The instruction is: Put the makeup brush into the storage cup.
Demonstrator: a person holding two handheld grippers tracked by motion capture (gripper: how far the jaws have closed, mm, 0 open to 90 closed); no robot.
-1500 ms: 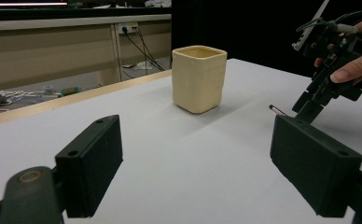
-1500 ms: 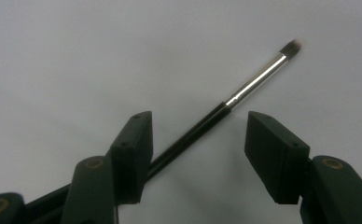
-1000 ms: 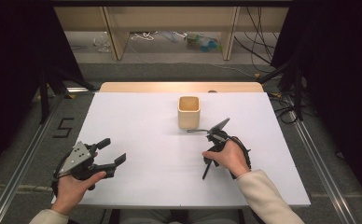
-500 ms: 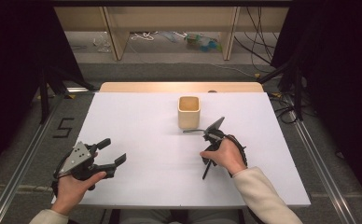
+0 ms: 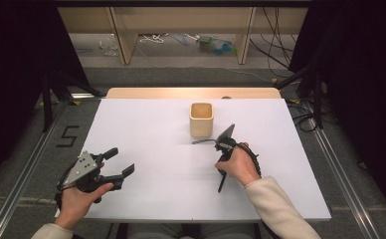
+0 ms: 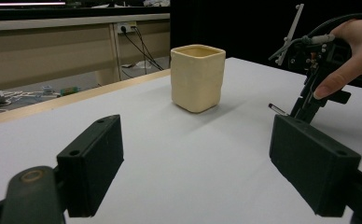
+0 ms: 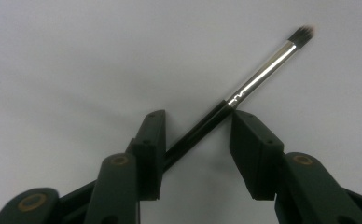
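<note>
A thin brush (image 7: 258,74) with a black handle, silver ferrule and dark bristles lies flat on the white table (image 5: 146,124), just in front of a cream square cup (image 5: 201,119). My right gripper (image 5: 221,145) points down over the brush (image 5: 203,142). Its jaws have just been closing, and the handle runs slantwise between them. In the right gripper view the gripper (image 7: 195,116) still has a gap beside the handle. My left gripper (image 5: 121,161) rests open at the table's near left, with nothing between its fingers. From there it faces the cup (image 6: 198,77) and the right gripper (image 6: 305,105).
A wooden strip (image 5: 191,92) borders the table's far edge. Beyond it, wooden furniture legs (image 5: 122,40) and cables (image 5: 275,45) stand on the floor. Metal rails (image 5: 342,184) run along both sides of the table.
The right hand has shifted slightly to the left over the brush. The left gripper has stayed where it was.
</note>
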